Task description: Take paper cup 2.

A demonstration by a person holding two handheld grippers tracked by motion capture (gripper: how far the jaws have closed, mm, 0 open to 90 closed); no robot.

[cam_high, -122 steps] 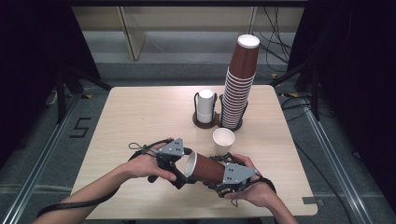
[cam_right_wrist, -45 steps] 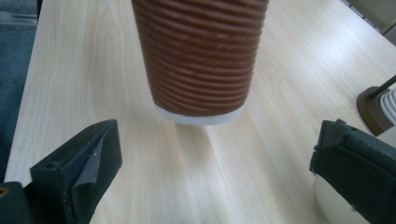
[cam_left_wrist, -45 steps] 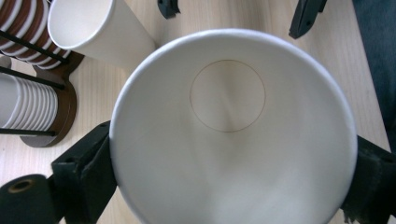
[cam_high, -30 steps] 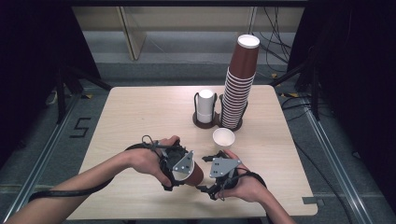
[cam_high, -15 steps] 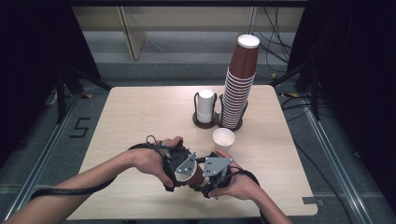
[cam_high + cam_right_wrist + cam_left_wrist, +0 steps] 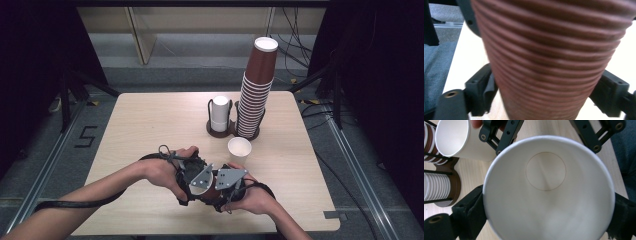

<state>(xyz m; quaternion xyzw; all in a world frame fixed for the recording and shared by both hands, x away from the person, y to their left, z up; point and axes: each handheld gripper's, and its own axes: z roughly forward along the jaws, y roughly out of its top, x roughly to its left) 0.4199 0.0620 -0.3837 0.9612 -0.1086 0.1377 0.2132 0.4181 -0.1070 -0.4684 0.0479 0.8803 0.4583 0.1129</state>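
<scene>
One tall stack of ribbed brown cups (image 6: 256,95) was parked well ahead of both tools, with a short white stack (image 6: 219,114) beside it. A single brown ridged cup (image 6: 554,57), smooth white inside, was pinched between the left gripper (image 6: 546,217) and the right gripper (image 6: 549,100), both clamped on it. One loose white cup (image 6: 239,148) was left just ahead.

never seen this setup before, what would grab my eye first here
The tall stack of brown cups towers at the table's far right, beside a short white stack in the same holder. At the near edge, the left claw and right claw meet on one ribbed brown cup lying sideways, its white inside open. A lone white cup stands between.
</scene>
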